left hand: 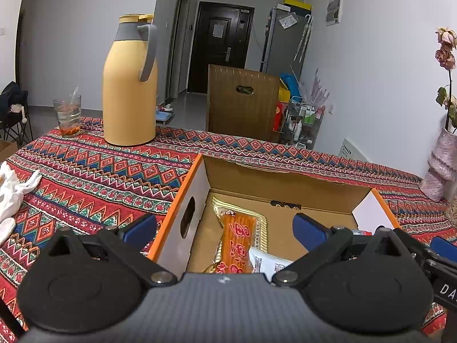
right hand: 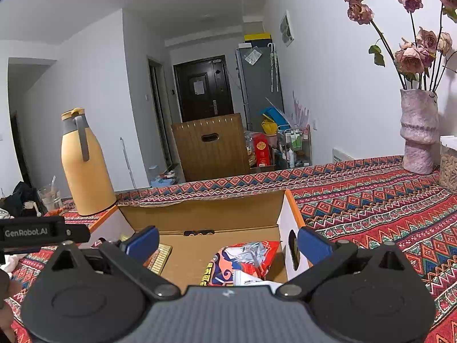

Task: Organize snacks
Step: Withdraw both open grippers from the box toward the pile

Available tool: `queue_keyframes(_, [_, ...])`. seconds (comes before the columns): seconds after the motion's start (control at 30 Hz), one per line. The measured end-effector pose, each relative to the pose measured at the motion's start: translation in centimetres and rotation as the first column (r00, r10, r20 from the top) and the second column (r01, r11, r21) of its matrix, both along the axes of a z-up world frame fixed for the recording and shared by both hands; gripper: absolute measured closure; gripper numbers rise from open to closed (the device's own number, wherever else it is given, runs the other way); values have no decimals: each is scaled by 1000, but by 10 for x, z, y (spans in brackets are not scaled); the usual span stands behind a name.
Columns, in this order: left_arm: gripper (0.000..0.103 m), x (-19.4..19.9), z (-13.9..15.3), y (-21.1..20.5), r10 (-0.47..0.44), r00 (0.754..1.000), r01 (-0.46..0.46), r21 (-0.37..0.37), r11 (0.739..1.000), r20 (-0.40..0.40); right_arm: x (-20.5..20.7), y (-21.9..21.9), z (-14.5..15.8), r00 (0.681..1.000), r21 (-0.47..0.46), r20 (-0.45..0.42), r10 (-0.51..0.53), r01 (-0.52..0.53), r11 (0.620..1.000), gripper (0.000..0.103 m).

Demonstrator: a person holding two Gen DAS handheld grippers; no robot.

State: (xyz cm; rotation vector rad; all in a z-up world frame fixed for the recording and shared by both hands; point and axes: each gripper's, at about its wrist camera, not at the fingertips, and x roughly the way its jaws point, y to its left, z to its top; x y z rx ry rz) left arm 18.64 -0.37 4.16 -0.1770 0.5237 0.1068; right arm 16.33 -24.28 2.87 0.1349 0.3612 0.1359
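Both grippers gape wide, holding nothing. Left wrist view: the left gripper (left hand: 225, 228) straddles the near wall of the open orange-edged cardboard box (left hand: 285, 183), with a long orange snack packet (left hand: 238, 243) at 6 o'clock inside. Right wrist view: the right gripper (right hand: 227, 243) hovers over a crumpled red snack bag (right hand: 245, 260) – a low finger could snag the box wall.

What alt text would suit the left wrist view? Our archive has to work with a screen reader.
The open left claw straddles the left wall of an open cardboard box that holds an orange snack packet and a white packet. The box sits on a red patterned tablecloth, with a yellow thermos jug and a drinking glass behind.
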Motion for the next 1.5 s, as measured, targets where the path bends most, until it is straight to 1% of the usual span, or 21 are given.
queue_keyframes(0.17, [0, -4, 9, -1, 8, 1000, -8, 9, 1000, 8, -6, 0, 11, 1000, -4, 26, -6, 6, 1000, 0])
queue_keyframes(0.27, [0, -10, 18, -4, 16, 1000, -16, 32, 999, 11, -16, 0, 21, 999, -7, 52, -3, 3, 1000, 0])
queue_keyframes(0.37, [0, -18, 23, -3, 15, 1000, -15, 32, 999, 2, -26, 1, 29, 997, -14, 71, 2, -1, 1000, 0])
queue_keyframes(0.7, [0, -69, 40, 8, 20, 999, -21, 29, 999, 27, -78, 4, 44, 995, -25, 99, 6, -3, 1000, 0])
queue_keyframes(0.83, [0, -94, 41, 13, 14, 1000, -15, 44, 999, 27, -100, 6, 41, 996, -30, 86, 8, -5, 1000, 0])
queue_keyframes(0.97, [0, -118, 35, 21, 6, 1000, -6, 40, 999, 15, -125, 9, 34, 998, -36, 67, 5, -2, 999, 0])
queue_keyframes(1.33, [0, -181, 6, 32, -27, 999, 29, 59, 998, -26, -192, 28, 6, 1000, -57, 1, 27, -27, 998, 0])
queue_keyframes(1.5, [0, -209, -8, 41, -38, 998, 42, 71, 997, -54, -217, 45, -8, 998, -64, -50, 45, -48, 997, 0])
